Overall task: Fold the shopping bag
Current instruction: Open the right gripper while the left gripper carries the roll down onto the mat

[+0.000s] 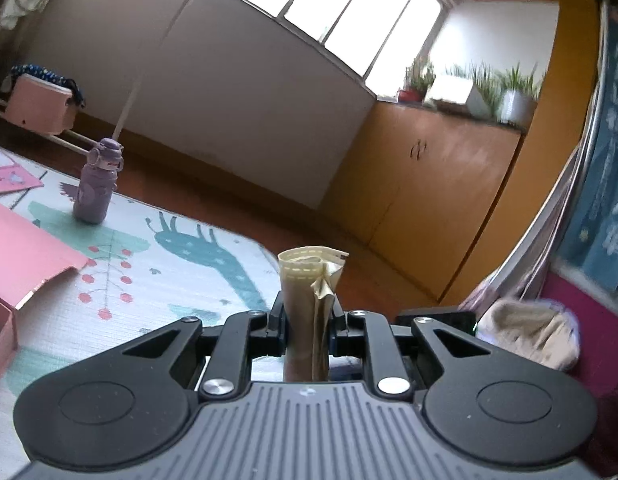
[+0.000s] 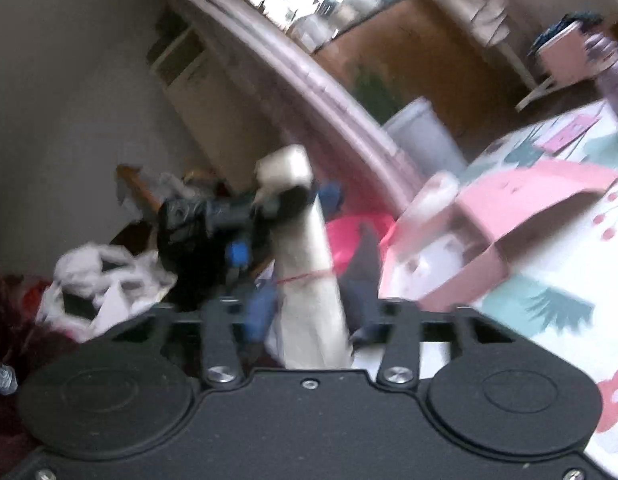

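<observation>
The left hand-held gripper (image 1: 307, 320) is seen narrowed onto the folded shopping bag (image 1: 309, 288), a tan rolled bundle clamped between both pads. The bag's long axis runs along the gripper's fingers and away from the camera; its stitched, rolled end points forward and up, past the fingertips. Ahead and left of this gripper the play mat (image 1: 181, 280) lies open, its rounded edge met by bare wooden floor (image 1: 309, 232) beyond. A purple bottle (image 1: 96, 184) stands on the mat far left; a pink box (image 1: 25, 248) with a raised flap sits at the left edge. A cabinet (image 1: 429, 184) is well ahead on the right.

In the blurred right wrist view, the same roll (image 2: 309, 264) is seen pale, nearly upright, tilted slightly left, a thin red band around it, the left gripper's black fingers (image 2: 285, 200) closed near its top. The right hand-held gripper (image 2: 309, 320) is set moderately wide with the roll's lower part between its fingers; contact cannot be told through blur. Clutter of bags (image 2: 105, 280) crowds its left; the pink box (image 2: 489, 220) lies close right.
</observation>
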